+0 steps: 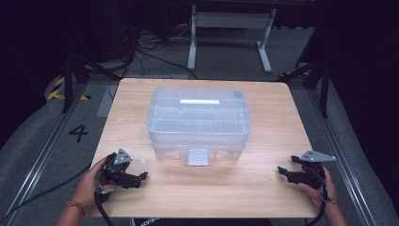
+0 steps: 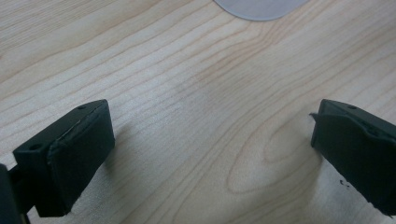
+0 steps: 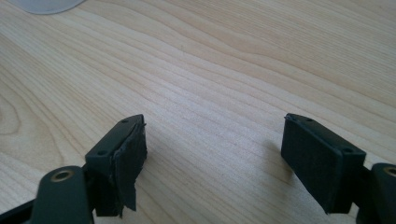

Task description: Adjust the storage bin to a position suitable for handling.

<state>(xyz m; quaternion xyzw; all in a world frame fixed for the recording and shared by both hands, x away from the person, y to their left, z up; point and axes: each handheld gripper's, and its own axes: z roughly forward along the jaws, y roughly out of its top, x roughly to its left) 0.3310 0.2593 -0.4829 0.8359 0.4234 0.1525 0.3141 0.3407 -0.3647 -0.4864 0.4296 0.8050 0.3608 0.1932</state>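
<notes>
Left claw [image 1: 141, 178], right claw [image 1: 283, 172] agape, flanking closed clear box [image 1: 198, 123].

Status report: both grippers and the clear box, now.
Left gripper open, empty, low over the table. Right gripper open, empty, same. Clear box mid-table, lid on, front latch down. Nothing in the way.
</notes>
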